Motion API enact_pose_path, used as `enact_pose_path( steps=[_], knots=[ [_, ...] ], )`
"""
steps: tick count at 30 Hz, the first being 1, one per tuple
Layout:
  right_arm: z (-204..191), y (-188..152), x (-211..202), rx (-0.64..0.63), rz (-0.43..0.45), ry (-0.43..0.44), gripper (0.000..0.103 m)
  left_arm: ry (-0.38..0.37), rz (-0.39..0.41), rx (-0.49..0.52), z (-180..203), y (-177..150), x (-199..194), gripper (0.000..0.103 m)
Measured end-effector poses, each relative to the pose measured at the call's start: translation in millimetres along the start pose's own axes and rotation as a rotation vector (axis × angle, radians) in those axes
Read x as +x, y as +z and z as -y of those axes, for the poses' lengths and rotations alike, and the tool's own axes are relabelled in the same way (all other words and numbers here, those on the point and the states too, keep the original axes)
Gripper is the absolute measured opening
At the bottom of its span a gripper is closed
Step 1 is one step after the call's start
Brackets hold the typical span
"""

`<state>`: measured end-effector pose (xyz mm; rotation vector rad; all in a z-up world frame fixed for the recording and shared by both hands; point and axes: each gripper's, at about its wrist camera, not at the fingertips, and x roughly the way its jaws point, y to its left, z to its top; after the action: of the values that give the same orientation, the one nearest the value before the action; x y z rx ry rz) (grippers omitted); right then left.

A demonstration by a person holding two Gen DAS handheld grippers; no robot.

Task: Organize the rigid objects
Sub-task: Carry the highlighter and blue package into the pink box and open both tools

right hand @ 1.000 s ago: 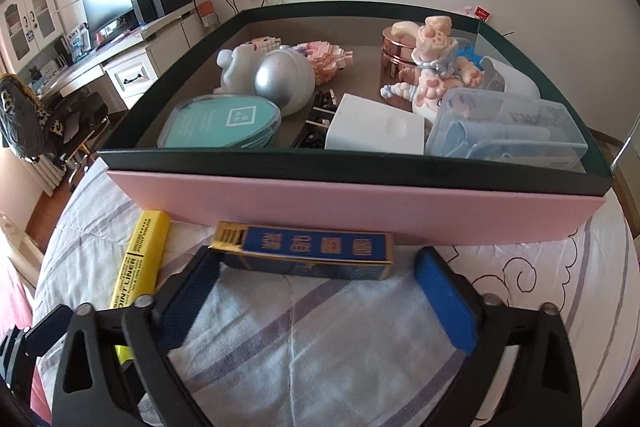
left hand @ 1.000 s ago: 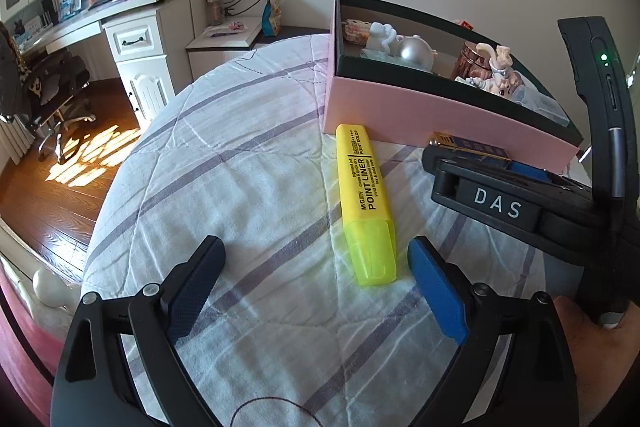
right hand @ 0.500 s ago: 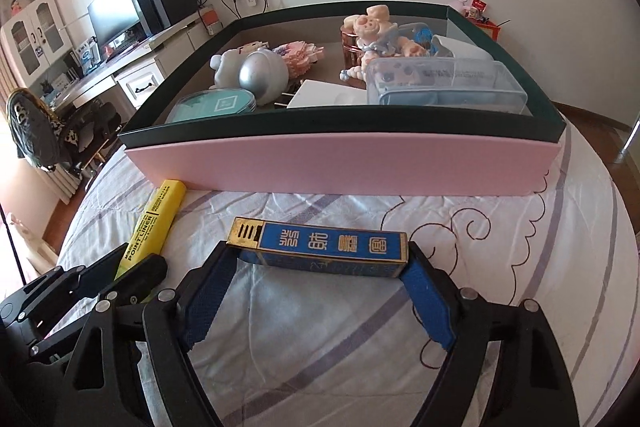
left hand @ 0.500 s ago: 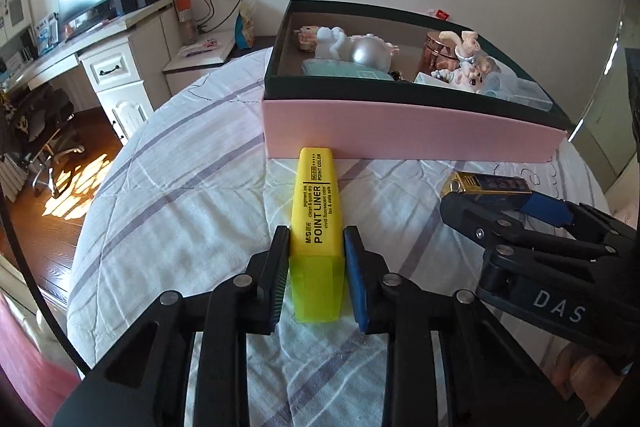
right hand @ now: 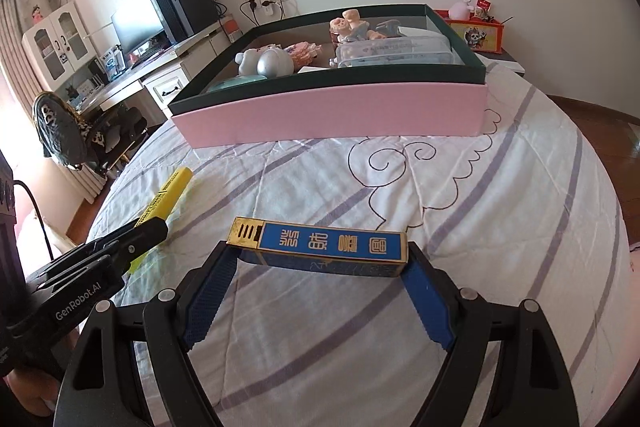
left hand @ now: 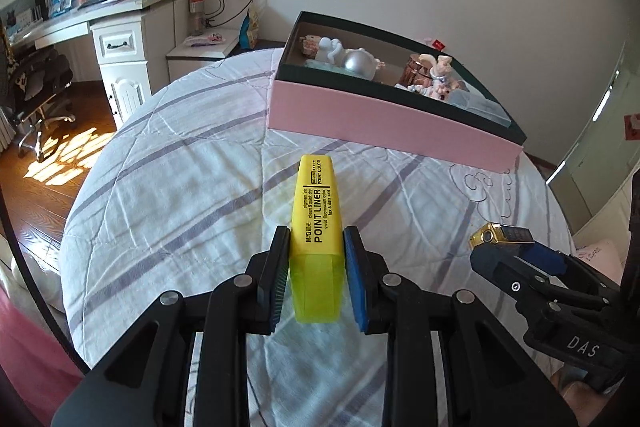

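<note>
Highlighter (left hand: 317, 227) clamped in left gripper (left hand: 316, 277); right-wrist view shows right gripper (right hand: 320, 283) clasping blue box (right hand: 320, 243) endwise.

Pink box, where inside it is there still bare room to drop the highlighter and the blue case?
Inside the pink box, bare brown floor shows along the far wall behind the silver ball and pink block toy. The near side is crowded: teal disc, white card, clear plastic container. Elsewhere I cannot tell.
</note>
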<state>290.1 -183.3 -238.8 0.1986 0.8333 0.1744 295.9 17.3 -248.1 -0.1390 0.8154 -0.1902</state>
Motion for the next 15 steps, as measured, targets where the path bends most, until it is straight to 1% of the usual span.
enact_pose_path(
  steps=[4,9,11,13,15],
  knots=[
    [-4.2,-4.3,-24.2,-0.031,0.065,-0.011,0.084,0.015,0.058,0.038,23.2,-2.4,-24.2,0.027],
    [-5.1,-7.4,-57.5,-0.045,0.136,-0.023,0.084,0.056,0.173,0.081,46.4,-1.6,-65.7,0.027],
    [-4.6,-7.0,-72.7,-0.039,0.172,-0.015,0.084,0.045,0.202,0.103,55.3,-0.9,-83.2,0.027],
    [-5.3,-6.9,-91.5,-0.04,0.214,-0.011,0.084,0.05,0.233,0.124,63.6,-1.4,-99.5,0.027],
    [-8.6,-5.4,-109.3,-0.051,0.252,-0.012,0.084,0.035,0.262,0.141,69.9,-2.2,-116.1,0.027]
  ],
)
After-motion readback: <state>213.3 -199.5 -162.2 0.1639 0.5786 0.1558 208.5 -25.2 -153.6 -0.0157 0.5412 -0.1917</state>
